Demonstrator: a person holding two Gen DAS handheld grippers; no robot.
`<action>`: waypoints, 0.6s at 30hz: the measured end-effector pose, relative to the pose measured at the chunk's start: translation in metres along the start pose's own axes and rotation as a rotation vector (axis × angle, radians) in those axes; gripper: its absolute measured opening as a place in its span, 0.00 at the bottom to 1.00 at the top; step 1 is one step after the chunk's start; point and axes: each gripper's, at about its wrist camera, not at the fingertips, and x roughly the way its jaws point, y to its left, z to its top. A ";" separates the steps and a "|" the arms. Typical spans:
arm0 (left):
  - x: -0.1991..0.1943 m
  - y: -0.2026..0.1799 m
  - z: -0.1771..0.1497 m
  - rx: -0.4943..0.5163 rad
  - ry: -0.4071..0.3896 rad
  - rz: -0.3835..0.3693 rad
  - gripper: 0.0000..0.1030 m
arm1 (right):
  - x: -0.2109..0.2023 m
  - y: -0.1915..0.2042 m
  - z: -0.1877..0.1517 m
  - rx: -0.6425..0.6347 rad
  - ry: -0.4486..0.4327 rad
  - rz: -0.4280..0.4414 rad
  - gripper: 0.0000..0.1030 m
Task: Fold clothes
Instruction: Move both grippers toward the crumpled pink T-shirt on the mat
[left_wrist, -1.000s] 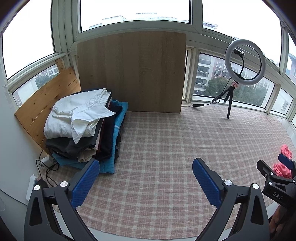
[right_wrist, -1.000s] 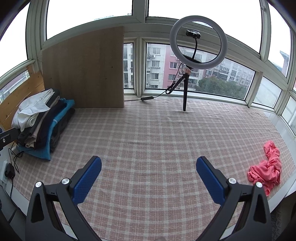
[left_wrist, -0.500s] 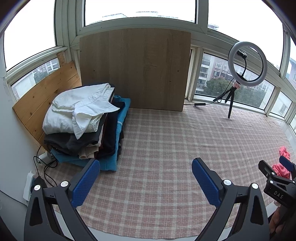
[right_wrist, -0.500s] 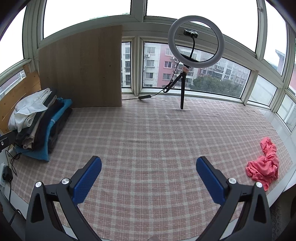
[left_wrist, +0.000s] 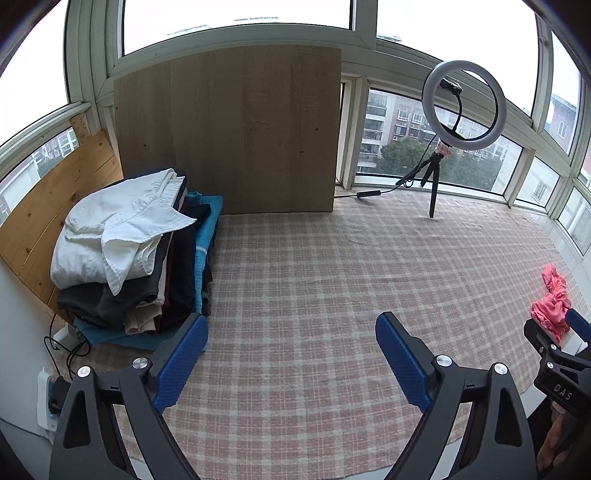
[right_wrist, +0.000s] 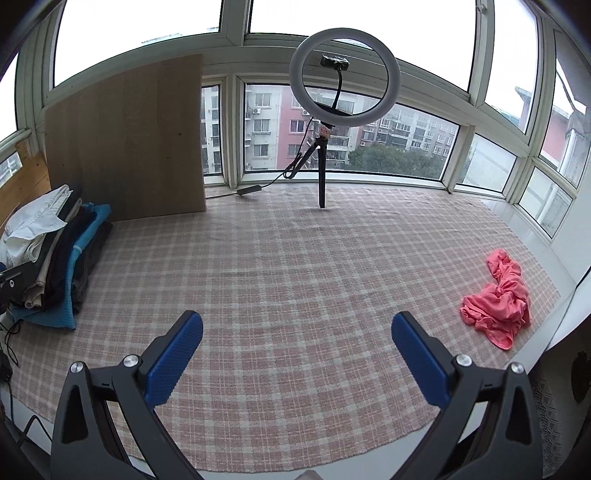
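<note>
Both grippers, left (left_wrist: 291, 354) and right (right_wrist: 297, 350), hover spread and empty over the plaid cloth (right_wrist: 295, 266), folded stack (left_wrist: 129, 258) at its left edge, pink garment (right_wrist: 498, 299) crumpled at its right, unfolded

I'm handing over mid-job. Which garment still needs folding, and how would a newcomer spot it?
Start at the pink-and-white checked cloth covering the surface below the bay windows. Follow it to its right edge, away from the stack of folded clothes on the left. There lies the crumpled coral-pink garment, alone, the only bright and unfolded piece.
</note>
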 end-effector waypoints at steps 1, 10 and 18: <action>0.001 -0.003 0.000 0.011 -0.001 -0.008 0.89 | -0.001 -0.003 -0.003 0.009 0.002 -0.010 1.00; 0.005 -0.032 0.001 0.103 -0.006 -0.074 0.89 | -0.010 -0.032 -0.018 0.098 0.025 -0.100 1.00; 0.008 -0.059 0.003 0.154 -0.014 -0.130 0.89 | -0.016 -0.054 -0.026 0.140 0.031 -0.136 1.00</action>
